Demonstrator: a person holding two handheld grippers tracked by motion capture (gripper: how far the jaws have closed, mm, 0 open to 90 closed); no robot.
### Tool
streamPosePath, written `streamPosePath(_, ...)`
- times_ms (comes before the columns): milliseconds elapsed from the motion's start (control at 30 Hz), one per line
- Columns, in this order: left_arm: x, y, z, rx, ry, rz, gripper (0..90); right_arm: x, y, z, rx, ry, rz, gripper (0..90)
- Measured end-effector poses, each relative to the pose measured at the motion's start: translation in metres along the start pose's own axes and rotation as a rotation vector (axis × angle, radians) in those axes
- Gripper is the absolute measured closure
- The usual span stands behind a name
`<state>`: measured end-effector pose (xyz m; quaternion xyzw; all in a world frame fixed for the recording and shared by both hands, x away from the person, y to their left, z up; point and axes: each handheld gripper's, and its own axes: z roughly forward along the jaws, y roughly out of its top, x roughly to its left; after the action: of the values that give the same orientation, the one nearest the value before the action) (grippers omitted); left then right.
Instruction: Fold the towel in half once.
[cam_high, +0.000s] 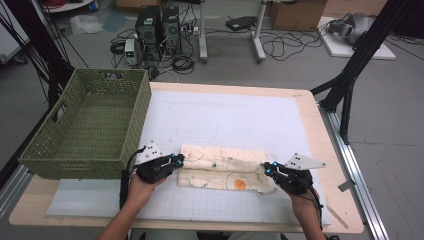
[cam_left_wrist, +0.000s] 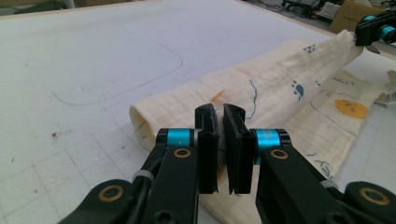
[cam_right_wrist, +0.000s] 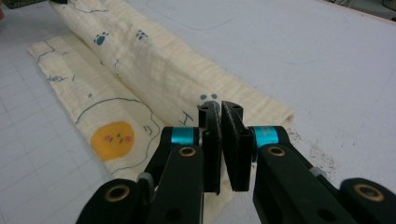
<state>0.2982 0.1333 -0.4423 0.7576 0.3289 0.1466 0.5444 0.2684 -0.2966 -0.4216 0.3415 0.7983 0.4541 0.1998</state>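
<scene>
Count: 1 cream printed cloth (cam_high: 222, 167), centre of mat. 1 green woven basket (cam_high: 87, 125) at 9 o'clock. 2 grippers: left gripper (cam_high: 176, 161) at the cloth's 9 o'clock end, right gripper (cam_high: 268, 169) at its 3 o'clock end. 1 white mat (cam_high: 225, 120). 2 computer towers (cam_high: 159, 25) on floor, 12 o'clock.

In the left gripper view, the near end of the cloth (cam_left_wrist: 261, 93) is hidden behind the left gripper (cam_left_wrist: 220, 149). In the right gripper view, the right gripper (cam_right_wrist: 219, 149) covers the cloth's near edge, and the far end is cut off by the top edge. The small blue prints are too small to read in the high view.
</scene>
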Motion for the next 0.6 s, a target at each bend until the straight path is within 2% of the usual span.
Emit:
streamPosePath(200,0.004,-0.001,-0.002,-0.001,-0.01,-0.032,76.9,0.003,-0.002,0.002,0.023,0.007,-0.013,86.4)
streamPosePath(300,0.007,0.0,-0.005,-0.015,-0.006,-0.073,62.8,0.004,-0.003,0.002,0.029,0.013,-0.017,85.5)
streamPosePath(367,0.009,0.002,-0.007,-0.027,-0.001,-0.093,57.7,0.005,-0.004,0.002,0.04,0.018,-0.019,83.9)
streamPosePath(400,0.01,0.002,-0.009,-0.032,0.001,-0.095,56.9,0.005,-0.004,0.003,0.043,0.02,-0.022,81.4)
streamPosePath(467,0.011,0.002,-0.009,-0.031,0.008,-0.1,55.5,0.005,-0.005,0.001,0.049,0.041,-0.005,70.4)
streamPosePath(600,0.013,0.002,-0.009,-0.032,0.009,-0.108,54.1,0.001,-0.004,-0.009,0.006,0.007,0.023,64.4)
